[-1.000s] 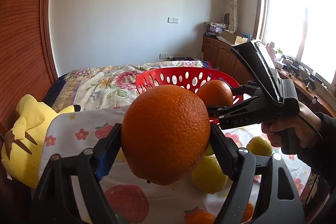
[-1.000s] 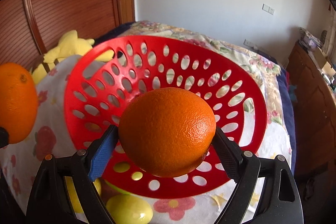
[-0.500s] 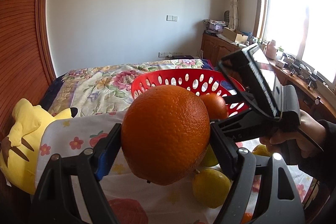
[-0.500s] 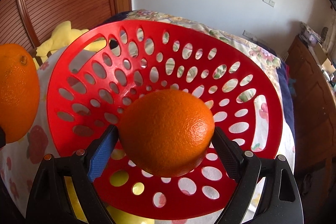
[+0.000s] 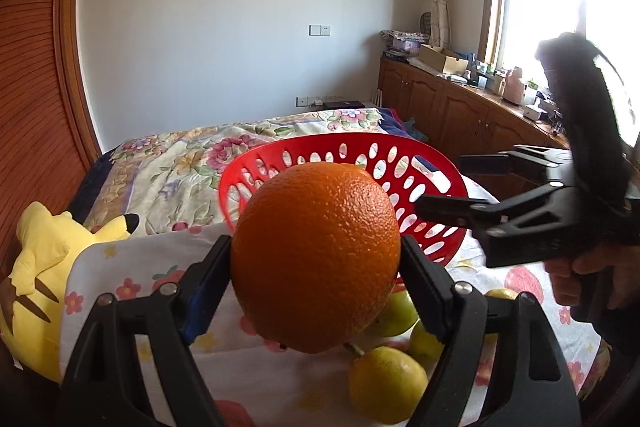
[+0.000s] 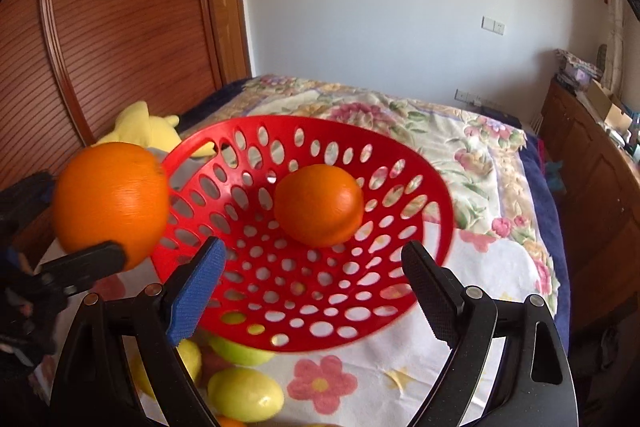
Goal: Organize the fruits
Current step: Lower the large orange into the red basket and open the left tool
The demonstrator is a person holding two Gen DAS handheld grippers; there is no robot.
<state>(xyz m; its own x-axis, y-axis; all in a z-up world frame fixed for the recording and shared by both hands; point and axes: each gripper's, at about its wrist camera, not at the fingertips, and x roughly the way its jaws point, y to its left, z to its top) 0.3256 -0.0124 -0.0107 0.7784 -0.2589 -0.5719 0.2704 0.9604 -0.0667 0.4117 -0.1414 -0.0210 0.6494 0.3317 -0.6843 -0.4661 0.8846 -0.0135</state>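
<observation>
On the flowered cloth (image 6: pixel 400 367) over the bed stands the red perforated basket (image 6: pixel 424 187), tilted toward the camera in the right wrist view. One orange (image 6: pixel 319 205) lies inside it, somewhat blurred, against the far wall of the bowl; no other fruit shows in the basket. The right gripper (image 6: pixel 314 285) hangs at the near rim, its fingers spread wide with nothing between them. The left gripper (image 5: pixel 316 287) clamps a second orange (image 5: pixel 316 257) between its pads, just left of the basket and near its rim. Several yellow-green lemons (image 5: pixel 386 385) lie loose on the cloth at the near side of the basket, outside it. A yellow plush toy (image 5: pixel 36 267) rests at the far left. Judged from this layout, sorting has barely begun: one fruit is binned, one is in transit, and the lemons are yet to be gathered.
</observation>
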